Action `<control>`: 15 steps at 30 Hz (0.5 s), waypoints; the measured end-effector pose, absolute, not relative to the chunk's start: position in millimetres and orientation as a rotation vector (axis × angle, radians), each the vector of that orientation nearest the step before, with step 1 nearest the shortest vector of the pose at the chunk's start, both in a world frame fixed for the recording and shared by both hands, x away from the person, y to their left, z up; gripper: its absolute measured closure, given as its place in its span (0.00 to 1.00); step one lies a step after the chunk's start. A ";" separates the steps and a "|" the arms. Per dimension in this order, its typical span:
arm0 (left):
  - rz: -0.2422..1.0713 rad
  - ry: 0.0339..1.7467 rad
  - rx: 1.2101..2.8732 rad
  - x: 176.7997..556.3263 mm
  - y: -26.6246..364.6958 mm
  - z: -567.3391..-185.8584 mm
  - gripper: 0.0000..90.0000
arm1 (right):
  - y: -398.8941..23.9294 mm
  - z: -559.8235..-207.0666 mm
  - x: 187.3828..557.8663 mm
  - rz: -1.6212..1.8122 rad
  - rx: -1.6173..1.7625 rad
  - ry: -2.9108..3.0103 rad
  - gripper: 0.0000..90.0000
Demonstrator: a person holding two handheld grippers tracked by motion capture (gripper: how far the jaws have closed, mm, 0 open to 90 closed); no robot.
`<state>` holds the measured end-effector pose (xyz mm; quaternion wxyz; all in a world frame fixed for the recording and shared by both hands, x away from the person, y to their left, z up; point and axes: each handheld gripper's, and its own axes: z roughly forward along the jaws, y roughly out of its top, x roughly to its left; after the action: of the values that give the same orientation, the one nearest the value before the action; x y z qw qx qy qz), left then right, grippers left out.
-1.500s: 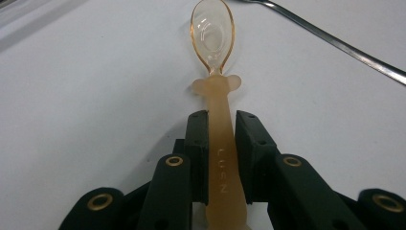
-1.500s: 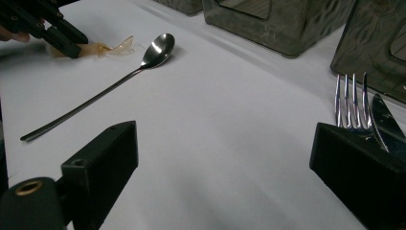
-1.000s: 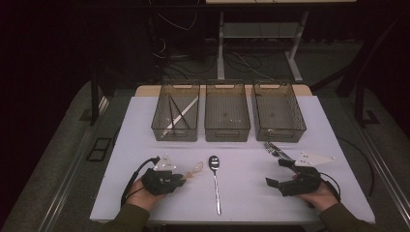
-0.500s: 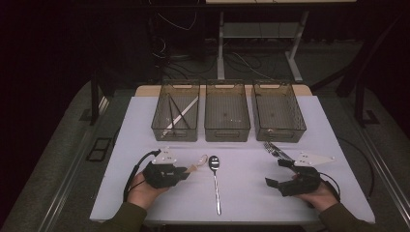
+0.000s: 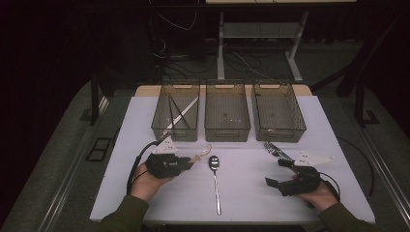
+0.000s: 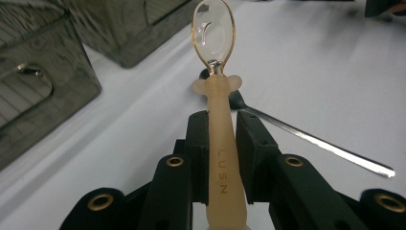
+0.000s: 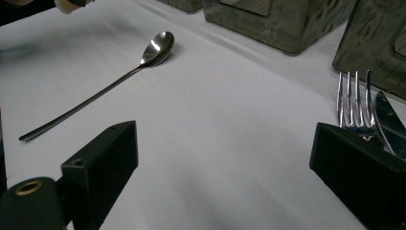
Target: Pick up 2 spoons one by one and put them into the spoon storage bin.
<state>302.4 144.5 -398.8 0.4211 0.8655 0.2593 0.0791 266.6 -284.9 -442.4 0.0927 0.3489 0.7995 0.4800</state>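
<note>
White table [image 5: 145,203] against a dark room, cables on the floor behind. Far edge: three smoked plastic bins in a row; left bin [image 5: 175,116] holds chopsticks, middle bin [image 5: 227,111] and right bin [image 5: 278,108] show nothing legible. Left gripper [image 5: 186,163], near the left front, jaws narrow and clamped on the handle of a translucent plastic spoon [image 6: 214,38], bowl raised above the tabletop toward the bins. Metal spoon [image 5: 215,179] lies just beside it, mid-table. Right gripper [image 5: 280,174], right front, jaws wide, nothing between. Fork [image 7: 354,103] and knife [image 7: 390,122] lie just beyond its right jaw.
</note>
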 end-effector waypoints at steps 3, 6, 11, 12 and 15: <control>0.195 0.642 2.150 308.4 142.1 -395.0 0.84 | -284.7 -442.7 266.8 1.422 1.040 2.373 0.11; 0.197 0.629 2.142 314.2 140.1 -391.4 0.84 | -284.9 -442.3 266.2 1.422 1.039 2.375 0.11; 0.173 0.617 2.104 325.2 136.8 -386.2 0.84 | -285.1 -442.8 267.2 1.422 1.040 2.374 0.11; 0.175 0.616 2.104 326.6 135.2 -385.0 0.84 | -285.1 -442.8 267.1 1.421 1.039 2.375 0.11; 0.182 0.602 2.108 332.0 130.0 -382.3 0.84 | -285.3 -442.8 267.0 1.420 1.042 2.375 0.11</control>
<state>332.0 130.0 -382.3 0.4538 0.8539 0.2439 0.0738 267.0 -285.3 -442.8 0.0923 0.3510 0.7997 0.4784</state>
